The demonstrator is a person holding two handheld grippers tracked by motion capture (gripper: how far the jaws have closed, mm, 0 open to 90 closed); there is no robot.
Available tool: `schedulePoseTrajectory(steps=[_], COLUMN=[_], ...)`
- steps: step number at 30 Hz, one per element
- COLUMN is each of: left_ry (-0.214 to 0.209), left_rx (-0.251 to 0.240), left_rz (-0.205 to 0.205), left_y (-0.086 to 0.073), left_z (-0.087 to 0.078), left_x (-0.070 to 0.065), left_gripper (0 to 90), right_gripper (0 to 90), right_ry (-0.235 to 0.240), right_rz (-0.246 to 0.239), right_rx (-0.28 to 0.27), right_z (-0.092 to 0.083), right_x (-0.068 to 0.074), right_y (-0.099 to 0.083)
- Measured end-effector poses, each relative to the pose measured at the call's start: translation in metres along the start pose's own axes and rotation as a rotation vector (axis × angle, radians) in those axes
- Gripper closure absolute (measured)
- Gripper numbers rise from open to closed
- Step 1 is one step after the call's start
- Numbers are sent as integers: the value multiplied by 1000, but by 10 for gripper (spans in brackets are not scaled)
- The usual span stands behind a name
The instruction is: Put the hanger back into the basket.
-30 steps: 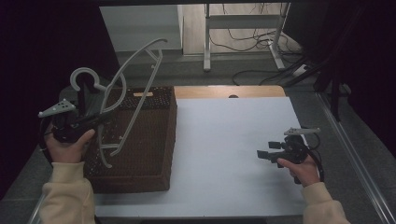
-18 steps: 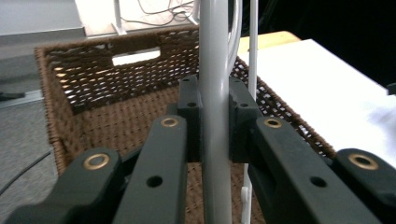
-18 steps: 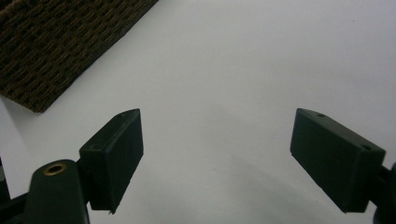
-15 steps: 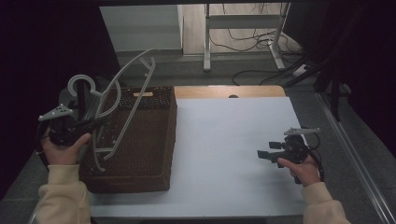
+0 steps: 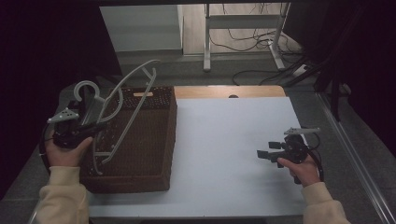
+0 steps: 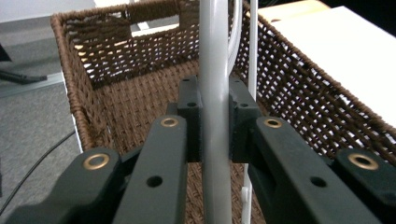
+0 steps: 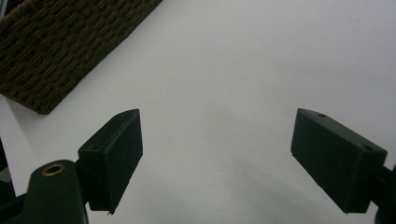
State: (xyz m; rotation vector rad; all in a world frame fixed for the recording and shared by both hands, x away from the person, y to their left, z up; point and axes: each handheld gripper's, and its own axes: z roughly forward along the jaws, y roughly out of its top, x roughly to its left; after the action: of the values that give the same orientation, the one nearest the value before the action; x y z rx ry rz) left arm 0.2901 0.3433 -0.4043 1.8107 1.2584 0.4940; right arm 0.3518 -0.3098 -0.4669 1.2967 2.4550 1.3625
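Note:
A grey plastic clothes hanger (image 5: 122, 99) stands tilted over the brown woven basket (image 5: 154, 172) at the table's left. My left gripper (image 5: 91, 126) is shut on the hanger's neck (image 6: 214, 140), just below the hook (image 5: 84, 88), and holds it above the basket's inside. In the left gripper view the grey bar runs straight up between the two black jaws, with the basket's far wall (image 6: 112, 42) behind. My right gripper (image 5: 265, 154) hovers open over the white table top (image 5: 224, 140) at the right, nothing between its fingers (image 7: 114, 154).
The basket's corner (image 7: 60, 56) shows at the upper left of the right gripper view. Beyond the table's wooden far edge (image 5: 229, 91) lie a desk frame and cables (image 5: 261, 70) on the floor. A dark curtain flanks both sides.
The left gripper has carried the hanger down and toward the person, lower over the basket. The right gripper has stayed where it was.

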Motion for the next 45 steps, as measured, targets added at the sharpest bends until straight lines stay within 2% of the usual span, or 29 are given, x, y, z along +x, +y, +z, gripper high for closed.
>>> schedulePoseTrajectory(steps=[13,15,21,25,26,28,29,30,33,35,38,45], left_ry=[2,4,21,27,20,-26,-38,-20,-10,-3,-15,-59], left_rx=[78,109,160,200,204,212,208,180,167,153,136,98], left_rz=[0,8,6,31,35,39,48,57,35,20,4,31], left_y=[-15,-18,-21,-20,-20,-21,-20,-19,-18,-18,-17,-9], left_z=[8,11,18,23,24,26,27,26,25,23,21,18], left_x=[-1,-1,-2,-5,-6,-6,-6,-8,-7,-5,-5,-17], left_gripper=[792,792,792,791,789,782,639,552,350,323,287,256], right_gripper=[168,168,168,168,168,168,167,167,167,167,166,165], right_ry=[-3,-1,2,4,6,9,7,7,8,9,10,8], right_rz=[-6,-6,-6,-9,-7,-6,-5,-5,-4,-4,-3,-4], right_rx=[9,11,17,19,19,19,21,22,23,23,27,23], right_z=[1,1,2,3,3,2,2,2,3,3,3,3], right_x=[0,0,0,0,0,0,0,0,0,0,0,0], right_y=[0,0,0,0,0,0,0,0,0,0,-1,-1])
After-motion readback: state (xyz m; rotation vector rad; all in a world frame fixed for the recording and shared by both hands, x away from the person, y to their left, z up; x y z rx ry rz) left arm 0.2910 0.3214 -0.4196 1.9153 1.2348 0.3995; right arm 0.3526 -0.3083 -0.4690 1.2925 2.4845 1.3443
